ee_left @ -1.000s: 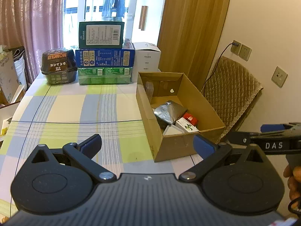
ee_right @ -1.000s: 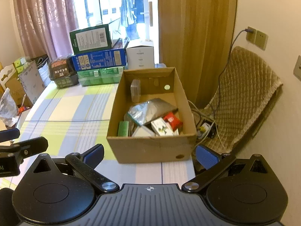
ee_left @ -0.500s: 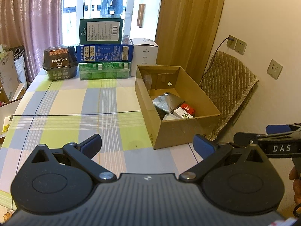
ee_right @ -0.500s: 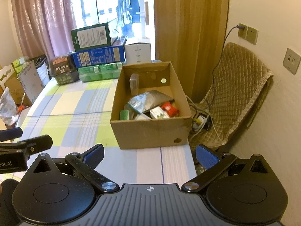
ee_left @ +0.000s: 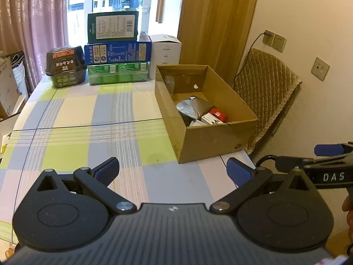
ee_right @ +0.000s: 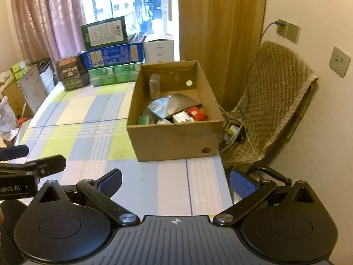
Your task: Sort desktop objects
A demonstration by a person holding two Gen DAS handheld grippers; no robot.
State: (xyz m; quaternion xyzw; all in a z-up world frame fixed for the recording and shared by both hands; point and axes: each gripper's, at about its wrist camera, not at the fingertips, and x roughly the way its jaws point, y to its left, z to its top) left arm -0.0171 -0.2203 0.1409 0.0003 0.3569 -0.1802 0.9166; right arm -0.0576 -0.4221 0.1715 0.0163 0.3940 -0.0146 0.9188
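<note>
An open cardboard box (ee_left: 211, 141) (ee_right: 174, 139) stands at the right edge of the checked tablecloth (ee_left: 88, 114) (ee_right: 88, 114). Inside lie a silver foil pouch (ee_left: 194, 106) (ee_right: 169, 105), a red packet (ee_left: 218, 114) (ee_right: 196, 113), a white packet (ee_left: 210, 119) (ee_right: 182, 117) and a green item (ee_right: 143, 119). My left gripper (ee_left: 173, 172) hovers open near the table's front edge, with nothing between its fingers. My right gripper (ee_right: 176, 182) is open too, over the front right corner, and holds nothing. Each gripper shows at the edge of the other's view.
Stacked boxes (ee_left: 118, 50) (ee_right: 112, 52), a dark tub (ee_left: 65, 66) (ee_right: 70, 69) and a white carton (ee_left: 165, 50) (ee_right: 158, 48) line the far edge by the window. A quilted chair (ee_left: 267, 88) (ee_right: 271, 101) stands right of the table, with cables and a power strip (ee_right: 231, 132) beneath.
Both grippers have drawn back from the cardboard box, which now looks smaller and farther off. Both stay open throughout.
</note>
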